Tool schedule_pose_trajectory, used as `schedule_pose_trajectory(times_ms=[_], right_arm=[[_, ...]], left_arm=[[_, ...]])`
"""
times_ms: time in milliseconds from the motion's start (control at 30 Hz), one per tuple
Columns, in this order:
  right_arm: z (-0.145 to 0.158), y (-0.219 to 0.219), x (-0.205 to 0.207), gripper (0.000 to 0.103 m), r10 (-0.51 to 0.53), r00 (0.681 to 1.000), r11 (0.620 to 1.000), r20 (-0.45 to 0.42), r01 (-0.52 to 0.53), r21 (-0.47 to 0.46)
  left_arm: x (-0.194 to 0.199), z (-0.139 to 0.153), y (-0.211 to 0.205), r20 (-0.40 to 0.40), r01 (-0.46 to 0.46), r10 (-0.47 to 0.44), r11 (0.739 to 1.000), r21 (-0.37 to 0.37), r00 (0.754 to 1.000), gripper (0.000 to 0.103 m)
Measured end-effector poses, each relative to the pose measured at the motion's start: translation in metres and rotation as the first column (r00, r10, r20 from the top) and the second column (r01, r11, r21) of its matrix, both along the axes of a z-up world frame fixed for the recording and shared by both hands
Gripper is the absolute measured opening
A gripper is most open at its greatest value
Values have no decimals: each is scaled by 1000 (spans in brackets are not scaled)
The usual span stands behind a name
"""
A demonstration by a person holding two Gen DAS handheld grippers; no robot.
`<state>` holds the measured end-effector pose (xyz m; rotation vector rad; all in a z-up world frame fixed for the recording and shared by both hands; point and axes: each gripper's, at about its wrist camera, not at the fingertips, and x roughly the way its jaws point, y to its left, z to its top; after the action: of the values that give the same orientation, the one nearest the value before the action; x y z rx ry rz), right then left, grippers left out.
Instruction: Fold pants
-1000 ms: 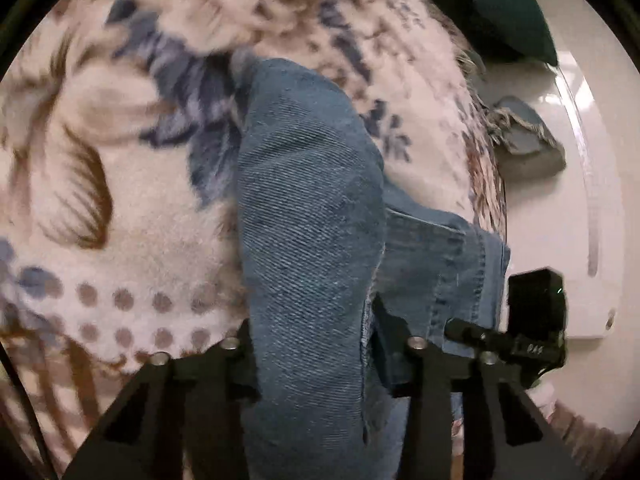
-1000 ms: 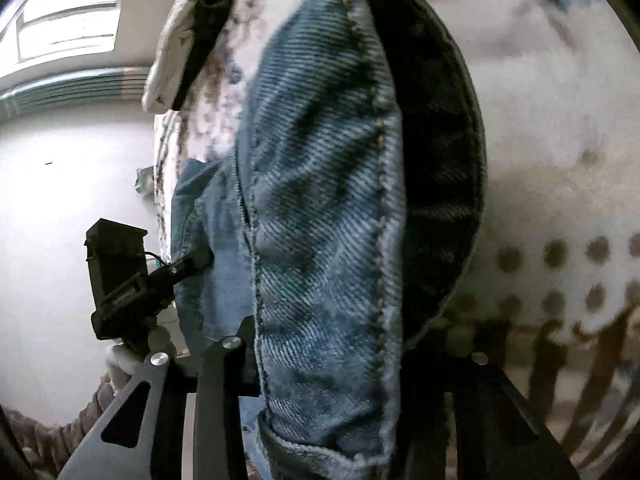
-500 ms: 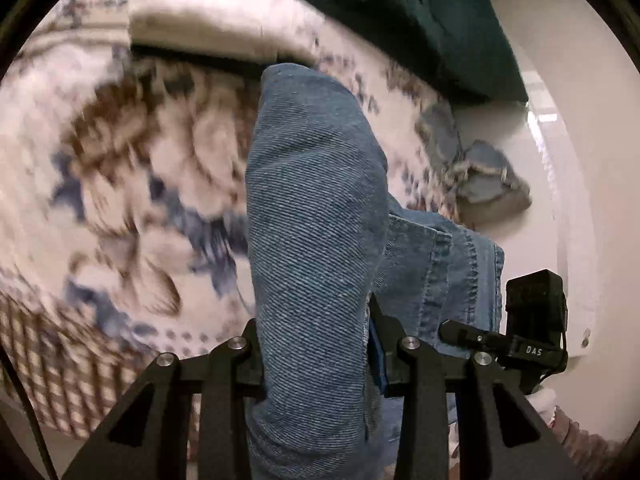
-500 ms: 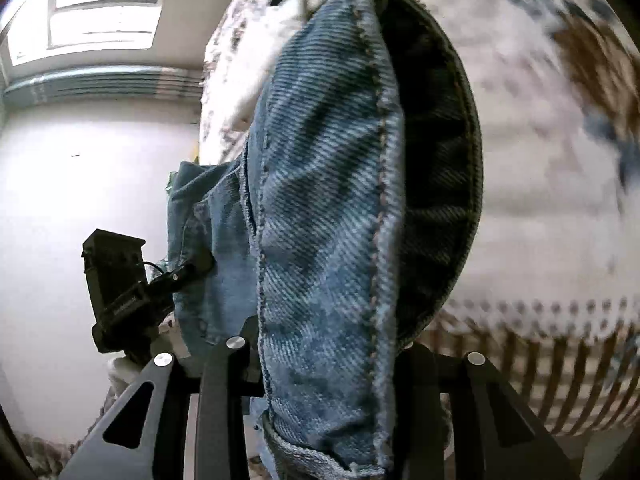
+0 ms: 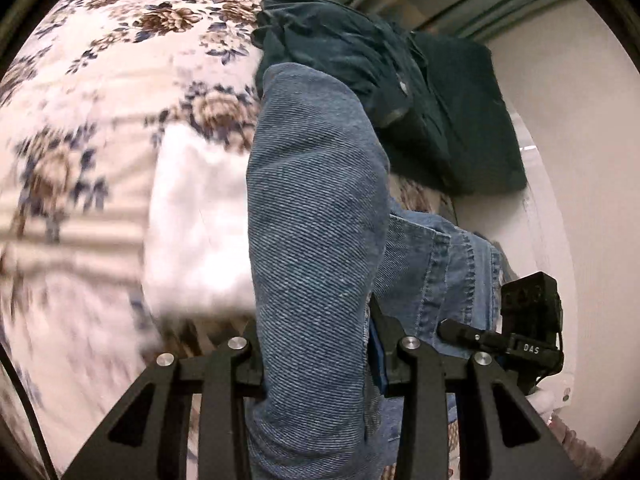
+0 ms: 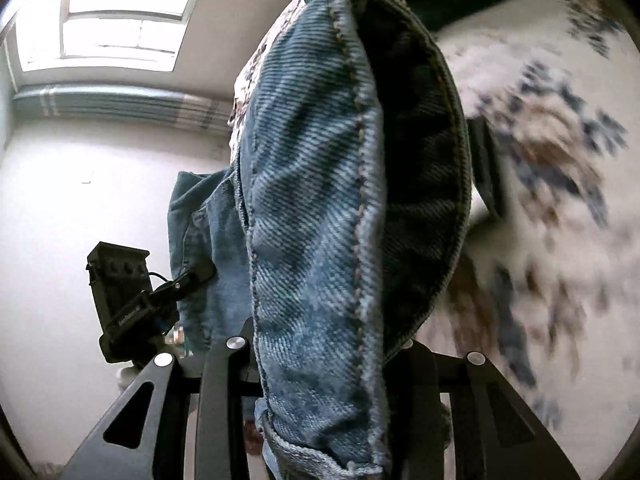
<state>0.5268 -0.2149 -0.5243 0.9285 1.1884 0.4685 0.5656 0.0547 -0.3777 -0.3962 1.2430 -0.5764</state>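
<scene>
A floral blanket [image 5: 120,60] carries a dark green garment [image 5: 440,120].

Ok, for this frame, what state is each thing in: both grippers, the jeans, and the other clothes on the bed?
left gripper: shut on jeans
right gripper: shut on jeans
jeans: lifted, draped between both grippers
dark green garment: lying crumpled on the floral blanket
white cloth: lying on blanket, blurred

Left gripper [image 5: 316,344] and right gripper [image 6: 324,344], both clamped (on denim), raised side by side.
</scene>
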Motion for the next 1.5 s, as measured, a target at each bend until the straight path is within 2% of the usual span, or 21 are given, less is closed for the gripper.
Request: schedule_pose_trajectory(times_ms=[167, 267, 367, 433, 467, 500, 533, 567, 633, 700, 767, 800, 867, 933, 967, 1033, 1067, 1200, 1333, 1400, 1500], right_arm=[[-64, 14, 86, 37, -12, 999, 1000, -41, 13, 25], [-104, 24, 116, 37, -8, 996, 1000, -92, 10, 24], [-126, 26, 128, 44, -4, 991, 999, -137, -1, -33], [-130, 24, 123, 52, -17, 985, 999, -170, 9, -45], [-125, 18, 125, 57, -22, 985, 999, -172, 14, -49], [-120, 14, 125, 79, -31, 983, 997, -181, 17, -79], [-110, 10, 123, 93, -34, 982, 991, -188, 9, -134], [-93, 5, 119, 93, -40, 983, 981, -179, 5, -193], [-71, 6, 121, 93, -41, 985, 922, -165, -26, -386], [-47, 11, 128, 94, -54, 984, 815, -168, -54, -576], [-27, 18, 120, 96, -70, 984, 698, -162, -68, -713], [-17, 17, 127, 96, -76, 985, 653, -156, -69, -754], [13, 18, 97, 96, -85, 988, 587, -128, -54, -808], [33, 14, 80, 96, -109, 988, 565, -108, -28, -824], [41, 15, 72, 96, -121, 988, 560, -96, -11, -829], [55, 20, 47, 96, -131, 988, 565, -77, 11, -825], [68, 19, 33, 96, -135, 988, 562, -69, 19, -827], [102, 26, -4, 96, -118, 993, 548, -24, 45, -835], [142, 28, -40, 96, -109, 994, 533, 28, 82, -842], [170, 27, -64, 96, -106, 992, 523, 67, 113, -845], [208, 26, -97, 96, -98, 988, 515, 116, 150, -844]], left_arm=[[88, -64, 23, -57, -4, 3, 1000, -11, 998, 33], [119, -108, 33, -124, -7, 5, 1000, -19, 992, 34], [132, -149, 38, -219, -11, 17, 1000, 28, 976, 41], [133, -151, 41, -224, -22, 37, 997, 67, 974, 52], [132, -149, 42, -229, -28, 48, 996, 89, 972, 54], [130, -143, 43, -227, -36, 62, 993, 116, 972, 60], [126, -136, 41, -202, -39, 71, 986, 162, 977, 68], [121, -126, 39, -160, -42, 80, 973, 226, 984, 73], [110, -103, 34, -30, -70, 87, 925, 373, 996, 91], [92, -83, 24, 53, -98, 83, 868, 486, 995, 96], [80, -76, 18, 79, -113, 82, 806, 582, 993, 100], [74, -72, 14, 93, -122, 82, 785, 607, 992, 100], [57, -65, 6, 109, -134, 85, 770, 623, 990, 100], [46, -59, 1, 105, -135, 90, 788, 600, 990, 100], [40, -57, -2, 100, -134, 93, 782, 609, 991, 100], [31, -51, -7, 96, -135, 96, 792, 596, 991, 100], [25, -46, -8, 107, -144, 99, 783, 605, 989, 100], [-2, -17, -15, 158, -165, 84, 770, 616, 984, 100], [-36, 18, -21, 194, -181, 77, 777, 603, 978, 100], [-59, 42, -24, 227, -199, 74, 773, 602, 971, 100], [-91, 72, -27, 257, -221, 80, 782, 583, 963, 100]])
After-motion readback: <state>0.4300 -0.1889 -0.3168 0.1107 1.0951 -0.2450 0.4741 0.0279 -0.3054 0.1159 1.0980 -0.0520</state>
